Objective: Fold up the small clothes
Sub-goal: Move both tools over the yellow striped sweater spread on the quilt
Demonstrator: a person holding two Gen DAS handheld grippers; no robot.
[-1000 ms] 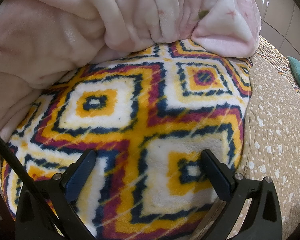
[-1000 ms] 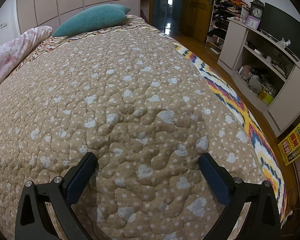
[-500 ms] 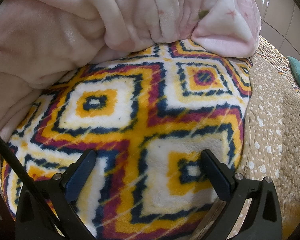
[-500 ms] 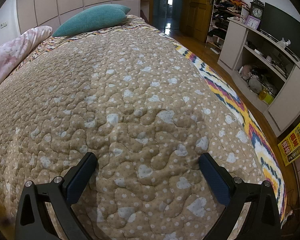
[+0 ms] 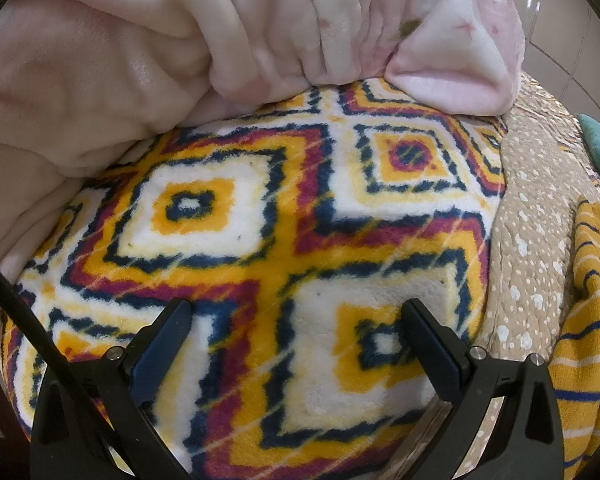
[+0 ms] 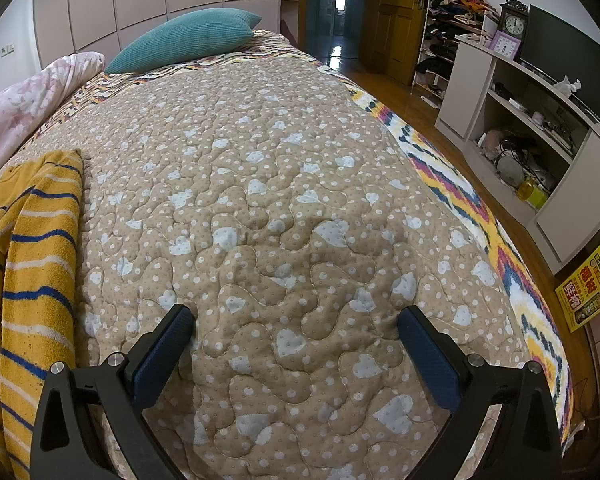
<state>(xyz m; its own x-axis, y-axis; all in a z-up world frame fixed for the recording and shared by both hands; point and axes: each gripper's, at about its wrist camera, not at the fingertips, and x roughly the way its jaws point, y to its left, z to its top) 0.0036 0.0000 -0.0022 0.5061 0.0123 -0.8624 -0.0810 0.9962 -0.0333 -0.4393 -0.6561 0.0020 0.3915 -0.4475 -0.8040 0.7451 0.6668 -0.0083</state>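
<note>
- A crumpled pink blanket (image 5: 180, 60) lies heaped over the diamond-patterned fleece (image 5: 260, 240); a teal pillow (image 6: 184, 38) sits at the far end of the bed.
- The mustard striped garment (image 6: 28, 248) is cut off at the frame edge, its shape unclear.
- It lies on the beige quilt (image 6: 280, 200), left of the right tool (image 6: 296, 334) and right of the left tool (image 5: 298, 328); both tools are spread apart, holding nothing.

Each gripper, left gripper (image 5: 296, 332) and right gripper (image 6: 294, 334), has a black angular frame, dark blue finger pads (image 6: 162, 354), and silver screws (image 6: 115, 358) beside each pad.
</note>
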